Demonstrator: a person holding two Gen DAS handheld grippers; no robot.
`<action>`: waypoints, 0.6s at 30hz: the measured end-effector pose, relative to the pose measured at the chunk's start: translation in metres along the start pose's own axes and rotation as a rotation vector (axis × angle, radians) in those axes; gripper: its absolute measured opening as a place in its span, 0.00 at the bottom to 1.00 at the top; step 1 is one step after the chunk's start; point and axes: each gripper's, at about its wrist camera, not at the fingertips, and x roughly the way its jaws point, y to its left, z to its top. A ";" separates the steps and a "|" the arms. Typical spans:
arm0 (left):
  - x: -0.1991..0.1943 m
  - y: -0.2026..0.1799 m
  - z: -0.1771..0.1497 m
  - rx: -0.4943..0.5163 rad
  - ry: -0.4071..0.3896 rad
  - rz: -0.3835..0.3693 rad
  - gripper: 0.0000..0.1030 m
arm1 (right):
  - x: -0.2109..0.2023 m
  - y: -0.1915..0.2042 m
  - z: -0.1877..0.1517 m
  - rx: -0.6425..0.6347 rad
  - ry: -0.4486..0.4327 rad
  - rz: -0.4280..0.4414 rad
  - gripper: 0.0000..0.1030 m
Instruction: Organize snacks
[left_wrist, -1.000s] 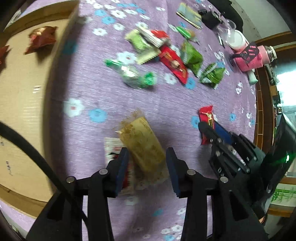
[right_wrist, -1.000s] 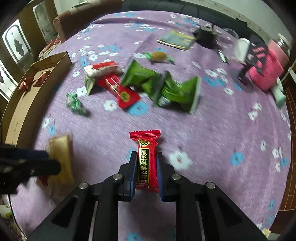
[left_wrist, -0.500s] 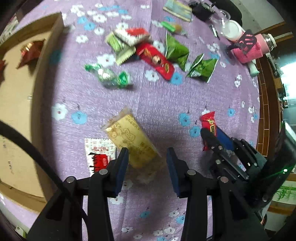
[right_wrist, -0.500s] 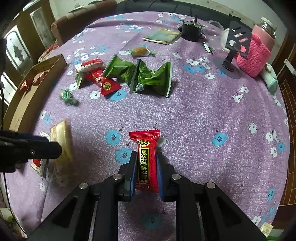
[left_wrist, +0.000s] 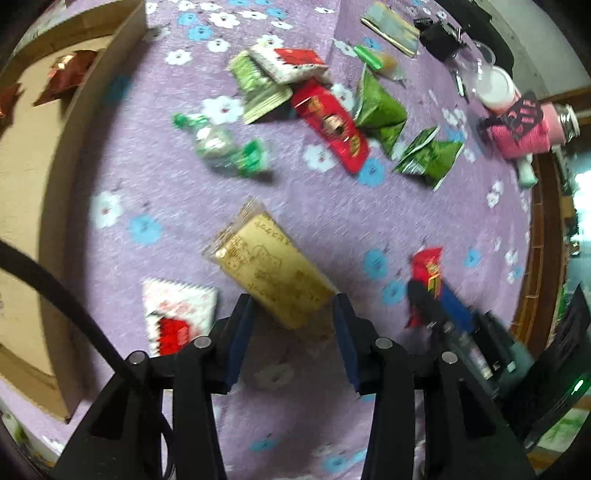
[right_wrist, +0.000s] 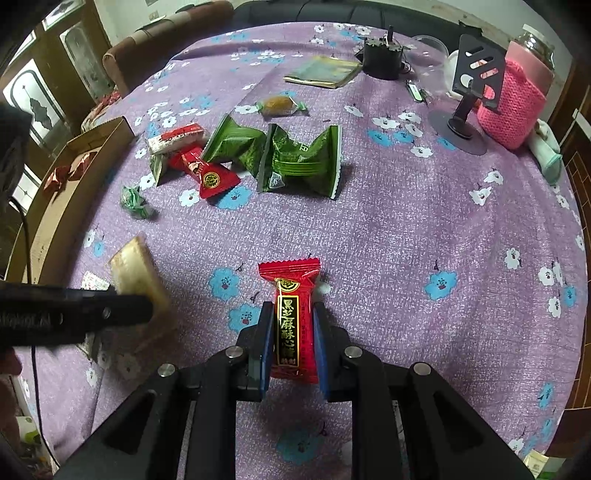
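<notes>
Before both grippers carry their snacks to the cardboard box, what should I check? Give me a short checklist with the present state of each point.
1. Right gripper shut on red candy packet: ok.
2. Left gripper gripping golden biscuit packet: cannot tell; pads flank it, contact unclear.
3. Cardboard box has free floor: ok.
4. White-and-red packet lies clear of the left jaws: ok.
5. Grippers apart from each other: ok.
</notes>
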 end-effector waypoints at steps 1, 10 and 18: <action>-0.001 -0.002 0.002 -0.012 -0.005 0.010 0.44 | 0.000 0.000 0.001 -0.003 0.002 -0.001 0.19; 0.007 -0.017 0.027 -0.024 -0.010 0.061 0.49 | 0.005 0.006 0.007 -0.071 -0.004 -0.058 0.23; 0.027 -0.049 0.047 0.069 0.061 0.131 0.70 | 0.005 0.007 0.005 -0.091 -0.012 -0.063 0.17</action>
